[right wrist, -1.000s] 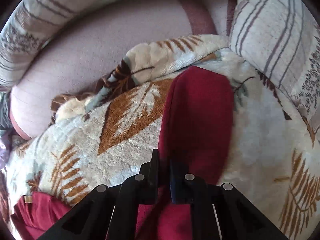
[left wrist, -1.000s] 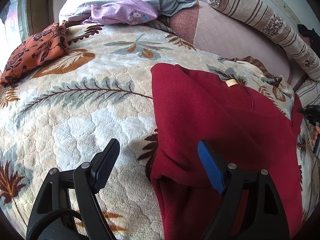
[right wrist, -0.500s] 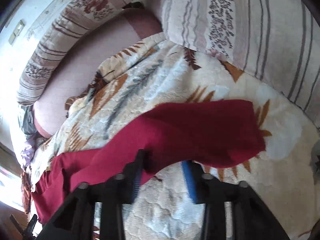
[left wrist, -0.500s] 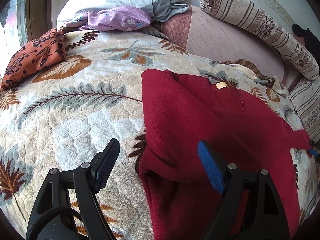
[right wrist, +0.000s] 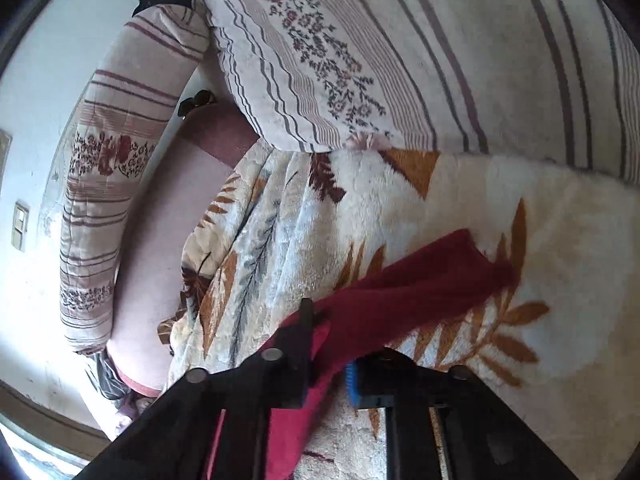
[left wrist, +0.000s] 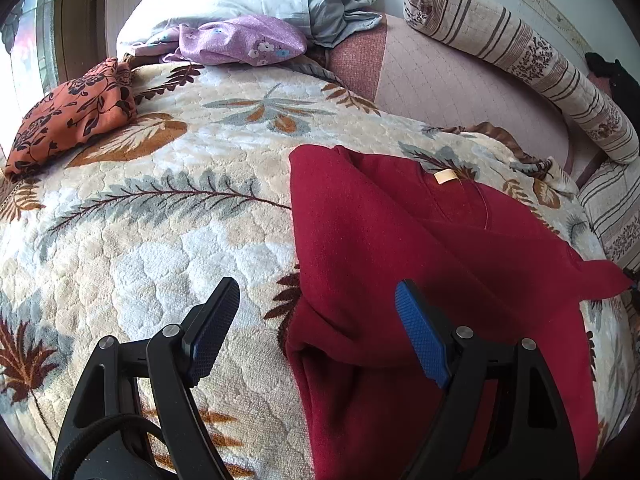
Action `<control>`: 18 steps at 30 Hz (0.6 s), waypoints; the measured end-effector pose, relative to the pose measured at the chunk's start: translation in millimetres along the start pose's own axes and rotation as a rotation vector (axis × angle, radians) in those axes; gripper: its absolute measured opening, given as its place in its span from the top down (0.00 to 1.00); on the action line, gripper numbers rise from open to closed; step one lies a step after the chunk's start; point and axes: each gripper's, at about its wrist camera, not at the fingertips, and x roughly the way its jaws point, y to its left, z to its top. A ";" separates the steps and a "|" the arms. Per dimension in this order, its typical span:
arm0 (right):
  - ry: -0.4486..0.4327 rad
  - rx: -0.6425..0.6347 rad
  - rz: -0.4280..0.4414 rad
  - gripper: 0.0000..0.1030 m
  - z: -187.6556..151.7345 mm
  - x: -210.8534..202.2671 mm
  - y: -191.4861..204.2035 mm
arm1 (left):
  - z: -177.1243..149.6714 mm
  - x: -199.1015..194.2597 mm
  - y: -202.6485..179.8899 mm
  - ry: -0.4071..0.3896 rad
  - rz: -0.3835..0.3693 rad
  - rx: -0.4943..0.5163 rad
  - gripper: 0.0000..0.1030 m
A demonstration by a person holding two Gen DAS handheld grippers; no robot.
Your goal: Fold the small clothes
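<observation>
Sleeve now pulled sideways, cuff blurred, right hand-held gripper clamping it.

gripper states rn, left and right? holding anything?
Left gripper: open, holding nothing, over the edge of the red sweater.
Right gripper: jaws have just been closing; now shut on the sweater's sleeve.

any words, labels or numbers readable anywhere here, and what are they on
None can be read.
Neck tag inside the collar of the red sweater: a small pale patch, no print legible.
Wall switch plate: no marking visible.
Blanket and pillows: leaf, flower and stripe patterns only.
</observation>
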 end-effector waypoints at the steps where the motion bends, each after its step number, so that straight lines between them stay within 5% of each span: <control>1: -0.013 -0.028 0.005 0.92 2.1 -8.4 7.4 | 0.7 -0.7 1.2 -0.002 0.002 -0.004 0.22; 5: -0.085 -0.234 0.074 0.92 -1.7 -54.8 65.6 | 4.2 -5.6 4.4 -0.014 -0.019 -0.036 0.22; 10: 0.008 -0.507 0.259 0.92 -55.4 -72.8 173.7 | 7.2 -12.2 1.4 -0.034 -0.031 -0.029 0.22; 18: 0.317 -0.873 0.442 0.92 -255.0 -12.4 300.2 | 10.1 -18.3 3.5 -0.047 -0.067 -0.033 0.22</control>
